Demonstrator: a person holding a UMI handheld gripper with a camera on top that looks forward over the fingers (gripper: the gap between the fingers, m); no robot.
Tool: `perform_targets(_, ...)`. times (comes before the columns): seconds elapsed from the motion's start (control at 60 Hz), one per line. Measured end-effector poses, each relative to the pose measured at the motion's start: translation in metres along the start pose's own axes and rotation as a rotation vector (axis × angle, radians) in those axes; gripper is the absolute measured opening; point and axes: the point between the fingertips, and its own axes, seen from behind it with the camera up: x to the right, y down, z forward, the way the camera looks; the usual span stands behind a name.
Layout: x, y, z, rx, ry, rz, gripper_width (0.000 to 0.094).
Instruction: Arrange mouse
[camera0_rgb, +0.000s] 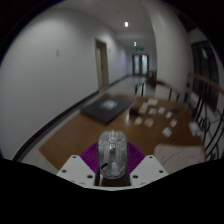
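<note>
A grey, shiny computer mouse (111, 153) sits between my gripper's (111, 168) two fingers, its rounded back towards me. Both white fingers with purple pads (92, 156) press against its sides, so the gripper is shut on it and holds it above the wooden table (85, 122). A dark mouse mat (107, 102) lies flat on the table well beyond the fingers, to the left of centre.
Several small white items (152, 108) lie scattered on the table to the right of the mat. A dark chair frame (195, 125) stands at the right. A corridor with doors runs away behind the table.
</note>
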Motion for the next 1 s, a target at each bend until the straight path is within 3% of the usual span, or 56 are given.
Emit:
perform_targets(0.083, 0.066, -0.078, -0.094, 0.167, 0.103, 0.002, 0.0341)
perform_targets(0.15, 0.112, -0.099, -0.131, 0.224, 0.178, 0.044, 0.0339)
perform_targets(0.267, 0.225, -0.065, -0.209, 0.167, 0.331, 0.096, 0.0338)
perform_targets(0.283, 0.224, -0.044, -0.178, 0.143, 0.352, 0.104, 0.0339)
perform_targets(0.333, 0.254, 0.004, -0.181, 0.054, 0.387, 0.133, 0.0337)
perform_targets(0.417, 0.264, 0.072, -0.174, -0.073, 0.373, 0.178, 0.034)
perform_targets(0.567, 0.265, 0.124, -0.175, -0.165, 0.342, 0.188, 0.0371)
perform_targets(0.733, 0.269, 0.125, -0.186, -0.154, 0.309, 0.197, 0.052)
perform_targets(0.767, 0.267, 0.126, -0.192, -0.164, 0.288, 0.197, 0.0585)
perform_targets(0.85, 0.259, 0.128, -0.212, -0.194, 0.239, 0.187, 0.0884)
perform_targets(1.0, 0.257, 0.125, -0.278, -0.159, 0.174, 0.196, 0.0859)
